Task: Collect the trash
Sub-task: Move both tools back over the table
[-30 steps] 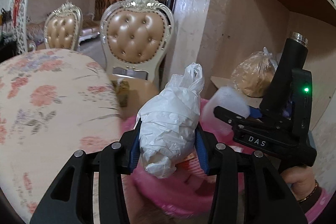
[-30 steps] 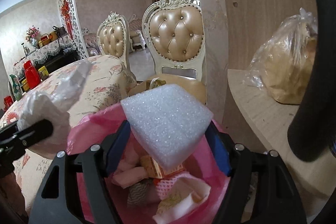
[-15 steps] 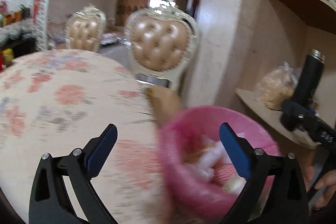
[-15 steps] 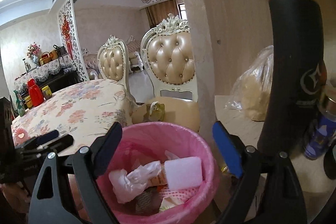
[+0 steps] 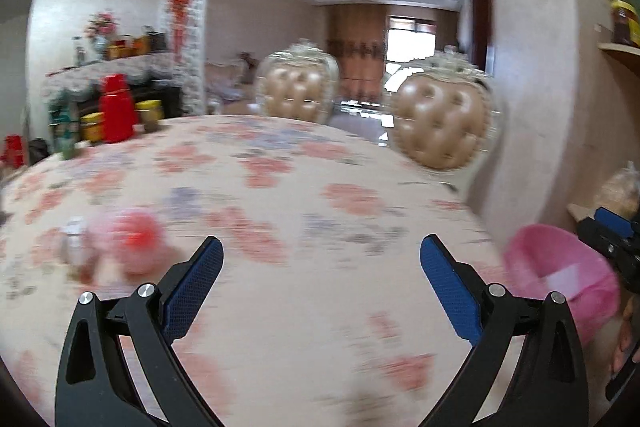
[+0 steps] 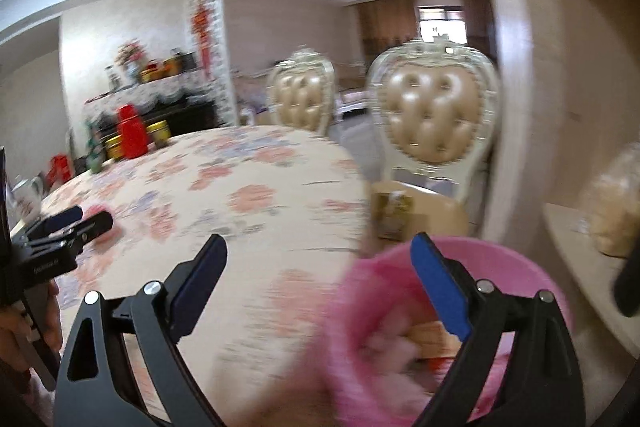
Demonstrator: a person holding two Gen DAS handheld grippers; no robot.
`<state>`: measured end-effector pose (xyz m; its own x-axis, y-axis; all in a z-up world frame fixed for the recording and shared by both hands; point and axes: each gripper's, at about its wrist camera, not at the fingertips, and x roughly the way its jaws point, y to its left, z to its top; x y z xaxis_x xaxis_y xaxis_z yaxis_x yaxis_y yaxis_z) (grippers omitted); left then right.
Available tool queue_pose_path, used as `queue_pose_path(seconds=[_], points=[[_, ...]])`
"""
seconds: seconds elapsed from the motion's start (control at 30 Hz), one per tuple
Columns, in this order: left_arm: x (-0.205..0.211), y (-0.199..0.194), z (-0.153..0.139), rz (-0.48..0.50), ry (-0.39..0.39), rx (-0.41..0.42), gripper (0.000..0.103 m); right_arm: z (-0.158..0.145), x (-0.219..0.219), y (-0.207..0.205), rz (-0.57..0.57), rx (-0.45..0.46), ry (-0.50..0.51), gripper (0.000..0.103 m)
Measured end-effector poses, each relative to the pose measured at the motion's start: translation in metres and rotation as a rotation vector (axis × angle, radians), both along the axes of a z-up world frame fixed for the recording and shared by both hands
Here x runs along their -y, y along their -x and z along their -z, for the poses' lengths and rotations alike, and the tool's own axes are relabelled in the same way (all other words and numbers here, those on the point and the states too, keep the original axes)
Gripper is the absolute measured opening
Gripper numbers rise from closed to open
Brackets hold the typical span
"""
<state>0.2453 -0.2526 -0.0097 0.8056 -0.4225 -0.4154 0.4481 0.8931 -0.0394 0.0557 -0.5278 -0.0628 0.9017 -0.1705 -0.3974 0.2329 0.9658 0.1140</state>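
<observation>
Trash remaining: a blurred red-and-pale crumpled item (image 5: 134, 243) on the floral tablecloth, just ahead and left of my left tongs; too smeared to identify further.
Bin: round pink plastic-lined waste bin (image 6: 472, 291), under and around the right finger of my right tongs; pale scraps lie inside. In the left view it sits far right (image 5: 560, 275), off the table edge.
Left tongs (image 5: 322, 267): spread wide, nothing between the blue pads.
Right tongs (image 6: 320, 267): spread wide, nothing held.
Table: round table in a pink-flowered cloth (image 5: 320, 195), ahead of both tools.
Beyond: two tufted tan chairs with cream frames (image 6: 432, 123).
Step in hand: I judge the reach for the next piece.
Advice: bring the left tongs square over the red item, straddle it fully, then close low against the cloth so soft wrapping does not slip out.
</observation>
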Motion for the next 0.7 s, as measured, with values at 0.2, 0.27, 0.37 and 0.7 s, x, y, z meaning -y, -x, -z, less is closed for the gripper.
queue_pose_path(seconds=[0.2, 0.27, 0.37, 0.7], points=[[-0.084, -0.024, 0.005, -0.171, -0.042, 0.003, 0.094, 0.008, -0.071, -0.042, -0.145, -0.040, 0.004, 0.090], [-0.113, -0.034, 0.007, -0.228, -0.036, -0.017, 0.094, 0.010, -0.093, -0.056, -0.187, -0.051, 0.006, 0.090], [-0.144, -0.046, 0.009, -0.290, -0.033, -0.028, 0.094, 0.014, -0.124, -0.078, -0.247, -0.082, -0.004, 0.090], [-0.208, -0.092, 0.008, -0.436, -0.058, -0.044, 0.094, 0.031, -0.206, -0.168, -0.382, -0.201, 0.004, 0.092]])
